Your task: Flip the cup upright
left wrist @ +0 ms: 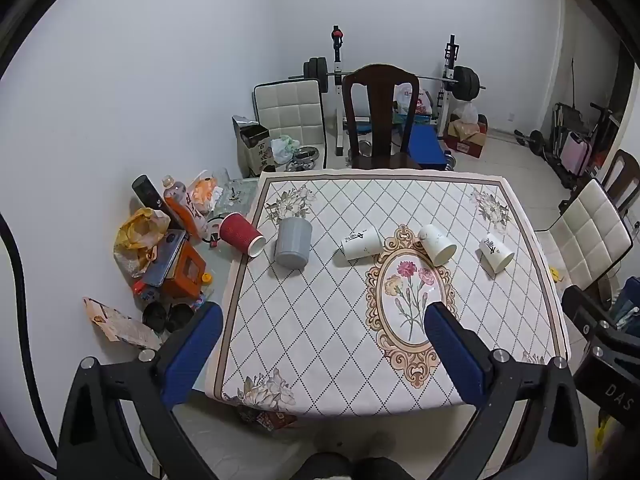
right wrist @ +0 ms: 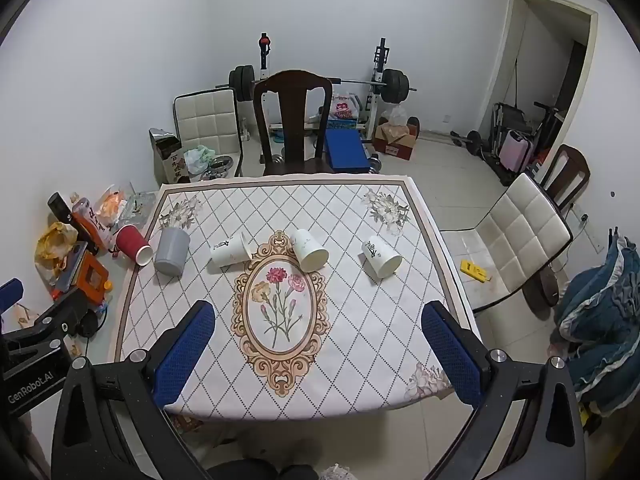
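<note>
Now, blue-padded fingers (left wrist: pixel 192 344) of the left gripper (left wrist: pixel 324 320) spread wide, released, grasping nothing, hanging above the near edge of the counter (left wrist: pixel 400 396). Same story on the right gripper (right wrist: pixel 318 320): fingers (right wrist: pixel 450 354) parted wide, nothing between them, poised over the near side of the floral tablecloth (right wrist: pixel 360 320).

Further out, across the middle of the cloth, five cups in a rough row, all well apart from both grippers. Red ribbed paper cup (left wrist: pixel 241 235) on its side at the far-left edge of the cloth, mouth toward the camera. Just beside it, grey cup (left wrist: pixel 293 242) also tipped over, its closed base facing the camera. Next along, white paper cup with black marking (left wrist: pixel 361 243) lying on its side, just left of the ornate oval frame with the carnations (left wrist: pixel 412 280). Then a plain white paper cup (left wrist: pixel 437 244) down on its side at the top right of that oval, open mouth toward the viewer. Last in line, another marked white paper cup (left wrist: pixel 496 252), toppled near the right border, mouth forward.

Beyond the counter's far edge, a dark wooden chair (left wrist: pixel 380 116) pulled up close, barbell rack (left wrist: pixel 396 76) against the wall behind it. Off to the left, a jumble of bottles, bags and an orange box (left wrist: pixel 184 272). To the right, a cream padded chair (right wrist: pixel 516 236) near the counter's corner.
</note>
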The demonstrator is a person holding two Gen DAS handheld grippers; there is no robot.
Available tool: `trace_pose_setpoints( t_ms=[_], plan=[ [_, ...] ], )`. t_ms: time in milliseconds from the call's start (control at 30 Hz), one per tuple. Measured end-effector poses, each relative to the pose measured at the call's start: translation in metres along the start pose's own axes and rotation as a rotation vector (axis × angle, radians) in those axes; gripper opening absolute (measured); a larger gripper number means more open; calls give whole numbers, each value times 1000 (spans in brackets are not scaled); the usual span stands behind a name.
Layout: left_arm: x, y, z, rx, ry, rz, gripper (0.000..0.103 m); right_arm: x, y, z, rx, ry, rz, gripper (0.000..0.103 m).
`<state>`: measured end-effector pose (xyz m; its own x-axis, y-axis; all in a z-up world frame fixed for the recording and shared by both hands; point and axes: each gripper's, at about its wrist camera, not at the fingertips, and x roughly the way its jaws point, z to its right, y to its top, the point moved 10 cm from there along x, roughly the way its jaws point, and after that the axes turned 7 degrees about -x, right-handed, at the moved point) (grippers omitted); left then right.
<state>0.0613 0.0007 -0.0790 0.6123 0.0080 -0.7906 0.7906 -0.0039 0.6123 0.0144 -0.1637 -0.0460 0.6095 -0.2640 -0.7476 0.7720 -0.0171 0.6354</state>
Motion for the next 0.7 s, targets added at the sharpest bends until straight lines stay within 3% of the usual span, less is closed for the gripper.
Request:
trace_pose_setpoints(
  t_ms=[700],
  plan=[
    [-1,0,0,-4,-5,3,103,-7,-13,1,-3,11,-2,103]
  ],
)
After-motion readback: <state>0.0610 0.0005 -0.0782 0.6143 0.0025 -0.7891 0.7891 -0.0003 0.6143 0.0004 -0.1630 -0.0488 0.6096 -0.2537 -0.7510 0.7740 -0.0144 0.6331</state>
